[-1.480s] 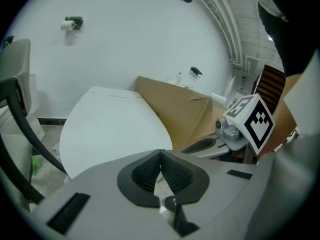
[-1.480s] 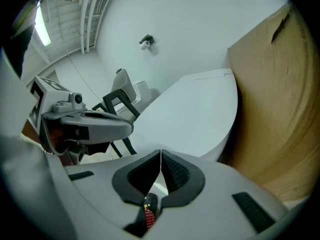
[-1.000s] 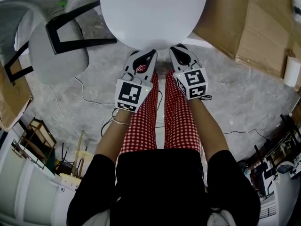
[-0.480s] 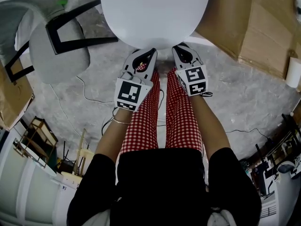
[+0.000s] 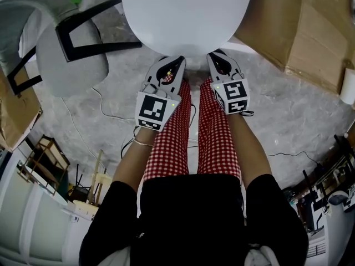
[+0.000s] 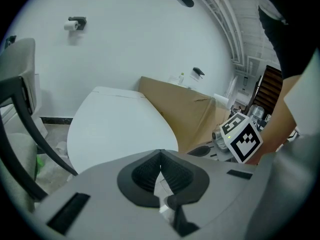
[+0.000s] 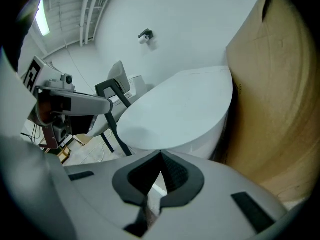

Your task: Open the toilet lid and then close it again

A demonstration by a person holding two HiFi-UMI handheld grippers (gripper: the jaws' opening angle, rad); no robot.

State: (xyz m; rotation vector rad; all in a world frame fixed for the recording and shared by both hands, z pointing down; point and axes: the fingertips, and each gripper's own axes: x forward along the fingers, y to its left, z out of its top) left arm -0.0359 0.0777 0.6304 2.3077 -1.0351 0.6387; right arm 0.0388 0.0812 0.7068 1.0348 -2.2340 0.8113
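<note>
Head view: left gripper [image 5: 171, 63], right gripper [image 5: 221, 59] closed, empty, near front edge of lowered toilet lid [image 5: 186, 10]; next, lift from underneath.

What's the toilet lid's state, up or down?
Down. The toilet lid lies flat and closed in every view. The left gripper and right gripper, both shut, are near its front edge.

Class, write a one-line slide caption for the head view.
Left gripper and right gripper, fingers shut, near the front edge of the closed toilet lid.
</note>
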